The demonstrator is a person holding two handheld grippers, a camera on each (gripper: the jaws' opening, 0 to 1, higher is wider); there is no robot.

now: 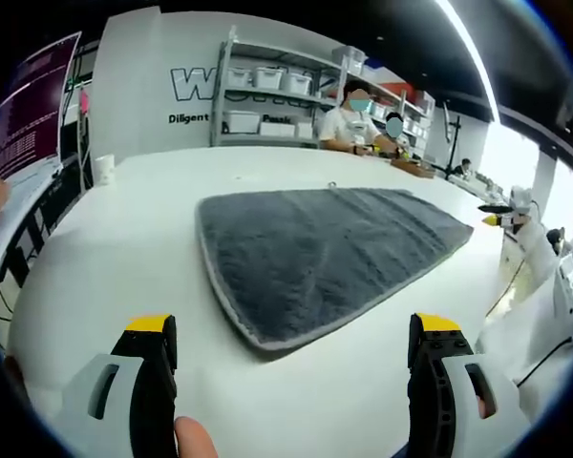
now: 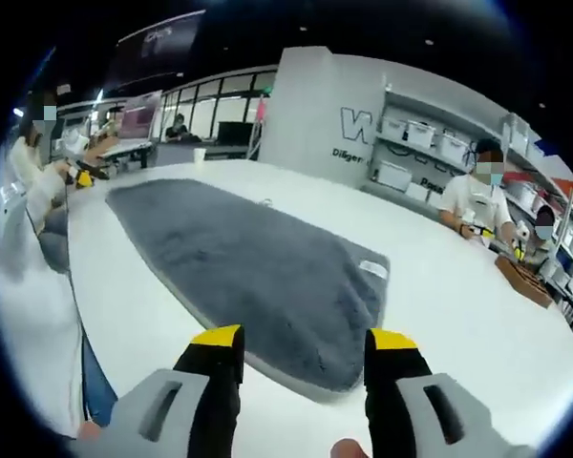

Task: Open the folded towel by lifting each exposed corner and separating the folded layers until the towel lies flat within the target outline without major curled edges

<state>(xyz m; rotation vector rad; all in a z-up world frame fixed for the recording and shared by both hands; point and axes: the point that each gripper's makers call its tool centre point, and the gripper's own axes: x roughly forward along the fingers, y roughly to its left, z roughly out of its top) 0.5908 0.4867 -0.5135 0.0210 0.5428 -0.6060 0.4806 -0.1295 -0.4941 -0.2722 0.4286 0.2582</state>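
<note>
A dark grey towel (image 1: 329, 253) with a pale edge lies spread on the white table (image 1: 124, 258). In the left gripper view its near corner points toward me, between the jaws. My left gripper (image 1: 296, 339) is open, held just short of that corner, with nothing between its yellow-tipped fingers (image 1: 151, 329). In the right gripper view the same towel (image 2: 239, 272) stretches away to the upper left, a small white tag (image 2: 372, 269) on its right edge. My right gripper (image 2: 304, 348) is open above the towel's near edge.
People sit at the table's far side (image 1: 349, 119) beside shelves with white bins (image 1: 267, 81). A person in white (image 2: 29, 277) stands close at the table's edge. A white cup (image 1: 104, 169) stands on the far left of the table.
</note>
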